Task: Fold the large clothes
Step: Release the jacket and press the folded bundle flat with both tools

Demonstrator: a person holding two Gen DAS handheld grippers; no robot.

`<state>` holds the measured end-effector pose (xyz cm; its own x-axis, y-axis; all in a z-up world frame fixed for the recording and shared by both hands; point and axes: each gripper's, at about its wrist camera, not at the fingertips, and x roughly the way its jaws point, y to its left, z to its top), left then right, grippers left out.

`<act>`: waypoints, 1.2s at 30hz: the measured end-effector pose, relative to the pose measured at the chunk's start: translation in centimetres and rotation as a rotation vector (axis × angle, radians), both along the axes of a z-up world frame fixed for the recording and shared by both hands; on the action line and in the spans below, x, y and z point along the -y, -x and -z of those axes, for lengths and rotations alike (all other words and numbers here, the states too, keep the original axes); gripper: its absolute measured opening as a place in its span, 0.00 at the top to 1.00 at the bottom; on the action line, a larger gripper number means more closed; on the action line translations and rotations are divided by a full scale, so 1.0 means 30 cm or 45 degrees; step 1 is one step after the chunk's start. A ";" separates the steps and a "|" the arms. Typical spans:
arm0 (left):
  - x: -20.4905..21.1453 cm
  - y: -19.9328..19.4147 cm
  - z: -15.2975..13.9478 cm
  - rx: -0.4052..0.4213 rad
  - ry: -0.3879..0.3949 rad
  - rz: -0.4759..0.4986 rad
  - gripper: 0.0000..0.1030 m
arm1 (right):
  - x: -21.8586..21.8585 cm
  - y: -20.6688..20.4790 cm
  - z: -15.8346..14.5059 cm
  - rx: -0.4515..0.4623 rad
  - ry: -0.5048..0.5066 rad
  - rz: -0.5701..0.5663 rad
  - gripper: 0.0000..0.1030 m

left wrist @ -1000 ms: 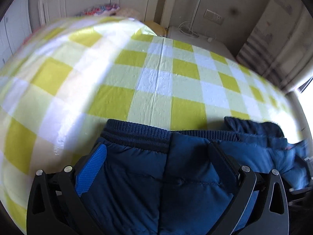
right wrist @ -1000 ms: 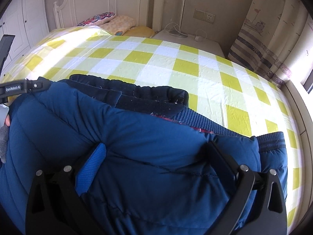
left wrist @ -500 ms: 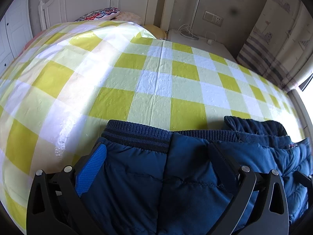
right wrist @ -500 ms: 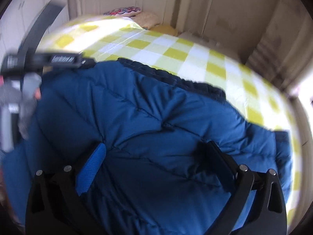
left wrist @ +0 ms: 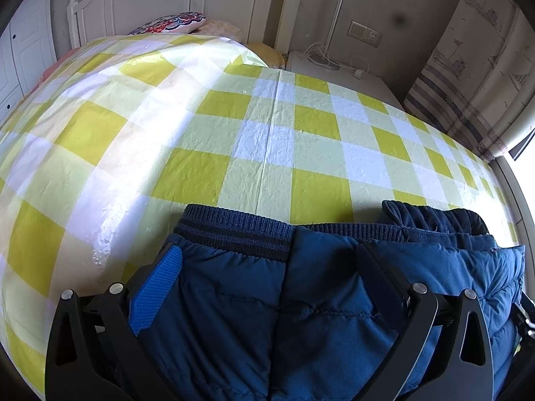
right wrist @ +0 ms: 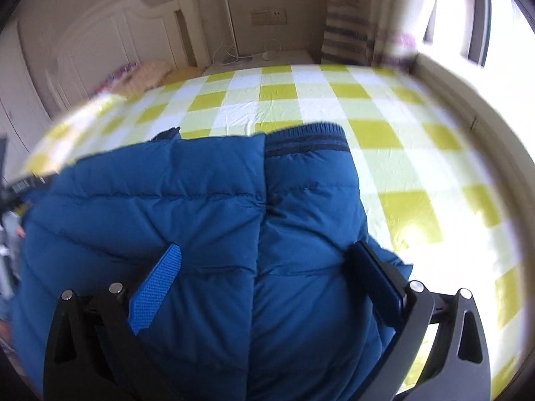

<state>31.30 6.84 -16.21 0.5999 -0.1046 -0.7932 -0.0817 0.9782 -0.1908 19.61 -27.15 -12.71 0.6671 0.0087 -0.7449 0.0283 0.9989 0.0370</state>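
The blue padded jacket lies on the bed, between the wide-open fingers of the left gripper and right gripper. It looks soft, puffy, slippery; better to pinch the ribbed hem ahead of the fingers.

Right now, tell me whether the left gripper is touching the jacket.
Touching. The left wrist view shows the jacket bulging between the left gripper, its fingers pressed into the padding, no gap.
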 end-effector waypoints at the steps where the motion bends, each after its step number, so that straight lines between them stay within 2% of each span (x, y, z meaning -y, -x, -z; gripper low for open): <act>1: -0.003 0.024 -0.023 0.045 -0.013 -0.024 0.04 | -0.025 0.018 -0.019 0.032 0.048 -0.002 0.03; 3: 0.004 0.114 -0.096 0.195 -0.044 -0.044 0.04 | -0.061 0.060 -0.065 0.111 0.071 -0.028 0.03; 5: 0.044 0.208 -0.154 0.297 -0.017 0.030 0.04 | -0.106 0.114 -0.123 0.188 0.032 -0.147 0.03; 6: 0.093 0.260 -0.177 0.326 -0.013 0.115 0.04 | -0.151 0.128 -0.136 0.199 0.044 -0.205 0.03; 8: 0.222 0.339 -0.179 0.338 -0.095 0.290 0.04 | -0.259 0.146 -0.133 0.168 0.113 -0.339 0.03; 9: 0.282 0.357 -0.154 0.310 -0.148 0.372 0.04 | -0.315 0.141 -0.106 0.128 0.159 -0.398 0.03; 11: 0.406 0.366 -0.057 0.179 -0.326 0.531 0.04 | -0.401 0.111 -0.026 0.031 0.276 -0.450 0.03; 12: 0.449 0.375 -0.023 0.180 -0.436 0.541 0.04 | -0.407 0.104 -0.013 0.028 0.264 -0.451 0.03; 14: 0.443 0.369 -0.029 0.182 -0.413 0.536 0.04 | -0.383 0.091 -0.010 0.013 0.216 -0.443 0.03; 17: 0.375 0.340 -0.030 0.146 -0.250 0.500 0.04 | -0.363 0.098 -0.022 0.012 0.181 -0.423 0.03; 19: 0.286 0.351 -0.057 0.182 -0.150 0.369 0.04 | -0.332 0.123 -0.043 0.038 0.179 -0.367 0.03; 21: 0.180 0.381 -0.088 0.238 -0.114 0.218 0.04 | -0.276 0.150 -0.053 0.057 0.158 -0.300 0.03; 23: 0.092 0.406 -0.098 0.258 -0.089 0.133 0.04 | -0.196 0.166 -0.064 0.082 0.142 -0.188 0.03; 25: 0.000 0.390 -0.062 0.170 -0.011 0.080 0.04 | -0.108 0.170 -0.057 0.083 0.096 -0.067 0.03; 27: -0.042 0.365 -0.033 0.119 0.082 0.082 0.04 | -0.043 0.157 -0.024 0.053 -0.037 -0.034 0.02; 28: -0.034 0.360 -0.033 0.117 0.066 0.076 0.04 | -0.044 0.145 -0.011 0.042 -0.048 -0.041 0.02; 31: 0.040 0.359 -0.032 0.106 -0.105 0.092 0.04 | -0.069 0.147 -0.017 0.046 0.024 -0.036 0.03; 33: 0.055 0.407 -0.062 0.173 -0.156 0.074 0.04 | -0.104 0.190 -0.047 0.108 0.062 -0.061 0.03; 34: 0.061 0.447 -0.094 0.242 -0.162 0.069 0.04 | -0.133 0.221 -0.069 0.147 0.068 -0.106 0.03; 36: 0.079 0.510 -0.145 0.326 -0.107 0.138 0.04 | -0.184 0.270 -0.101 0.190 0.066 -0.216 0.03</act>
